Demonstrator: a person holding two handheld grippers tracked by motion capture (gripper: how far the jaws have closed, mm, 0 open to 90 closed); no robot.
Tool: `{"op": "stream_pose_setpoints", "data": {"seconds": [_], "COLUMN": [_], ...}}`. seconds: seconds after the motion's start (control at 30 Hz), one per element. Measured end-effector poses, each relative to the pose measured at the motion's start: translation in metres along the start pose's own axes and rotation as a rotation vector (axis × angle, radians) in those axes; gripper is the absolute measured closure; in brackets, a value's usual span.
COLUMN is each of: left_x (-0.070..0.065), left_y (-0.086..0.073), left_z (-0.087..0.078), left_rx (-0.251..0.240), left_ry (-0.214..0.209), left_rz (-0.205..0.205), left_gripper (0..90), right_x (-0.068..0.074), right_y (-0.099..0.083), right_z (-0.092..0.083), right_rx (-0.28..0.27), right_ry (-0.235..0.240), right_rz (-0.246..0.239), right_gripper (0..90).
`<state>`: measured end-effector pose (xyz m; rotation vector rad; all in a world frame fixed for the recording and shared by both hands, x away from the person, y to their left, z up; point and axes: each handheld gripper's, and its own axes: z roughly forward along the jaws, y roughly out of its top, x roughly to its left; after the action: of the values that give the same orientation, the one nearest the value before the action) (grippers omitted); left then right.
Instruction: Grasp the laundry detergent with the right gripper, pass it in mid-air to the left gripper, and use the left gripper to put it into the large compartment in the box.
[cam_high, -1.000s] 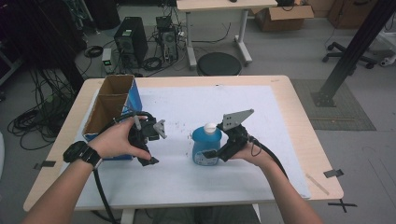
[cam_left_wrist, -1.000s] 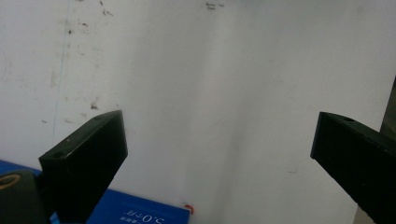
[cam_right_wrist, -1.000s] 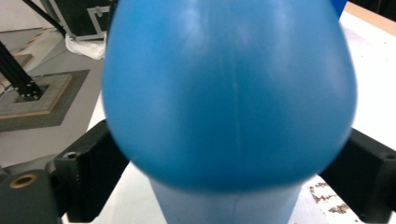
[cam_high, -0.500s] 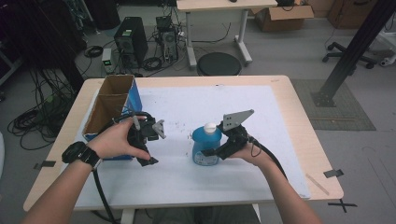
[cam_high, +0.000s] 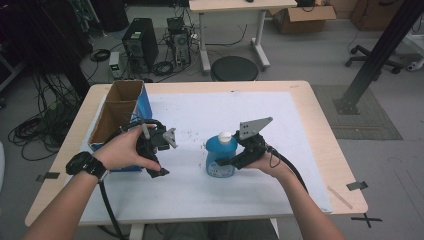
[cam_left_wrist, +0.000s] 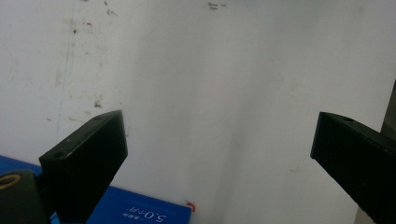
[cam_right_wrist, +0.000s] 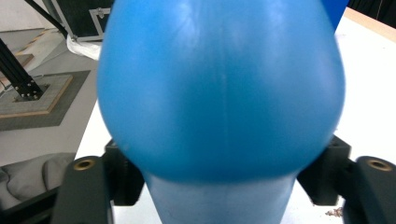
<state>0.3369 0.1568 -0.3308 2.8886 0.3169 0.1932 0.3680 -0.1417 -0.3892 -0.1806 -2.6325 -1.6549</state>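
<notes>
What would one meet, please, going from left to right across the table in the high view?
Cardboard box → left gripper → blue bottle → right gripper.

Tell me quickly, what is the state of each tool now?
Left tool: open, holding nothing, over the white table cover.
Right tool: jaws have just been closing, now pressing both sides of the blue bottle.

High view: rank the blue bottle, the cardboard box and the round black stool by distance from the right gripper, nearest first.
1. Blue bottle: between the jaws of the right gripper, which have just been closing on it.
2. Cardboard box: at the table's left edge, past the left gripper.
3. Round black stool: on the floor beyond the table's far edge.
</notes>
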Motion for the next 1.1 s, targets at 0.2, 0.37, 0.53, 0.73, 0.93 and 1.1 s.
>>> {"op": "stream_pose_setpoints", "data": {"seconds": [0.2,0.37,0.53,0.73,0.93,1.1], "left_x": [0.0,0.0,0.0,0.001,0.002,0.004], "left_y": [0.0,0.001,0.002,0.004,0.008,0.014], "left_z": [-0.001,-0.003,-0.005,-0.014,-0.032,-0.052], "left_rx": [-0.004,-0.006,-0.006,-0.022,-0.055,-0.085], "left_ry": [0.002,0.004,0.005,0.011,0.027,0.044], "left_rz": [0.001,0.004,0.008,0.012,0.017,0.023], "left_gripper": [4.4,4.4,4.4,4.4,4.4,4.2], "right_x": [0.001,0.003,0.004,0.003,0.003,0.001], "right_y": [0.0,-0.001,-0.001,0.003,0.018,0.038], "right_z": [0.0,-0.001,-0.001,-0.002,-0.005,-0.009], "right_rx": [-0.005,-0.018,-0.024,-0.001,0.011,0.013], "right_ry": [0.006,-0.001,-0.017,-0.011,-0.003,0.014], "right_rz": [-0.022,-0.034,-0.05,-0.051,-0.064,-0.074], "right_gripper": [38.7,39.8,41.2,41.9,42.2,42.3]}}
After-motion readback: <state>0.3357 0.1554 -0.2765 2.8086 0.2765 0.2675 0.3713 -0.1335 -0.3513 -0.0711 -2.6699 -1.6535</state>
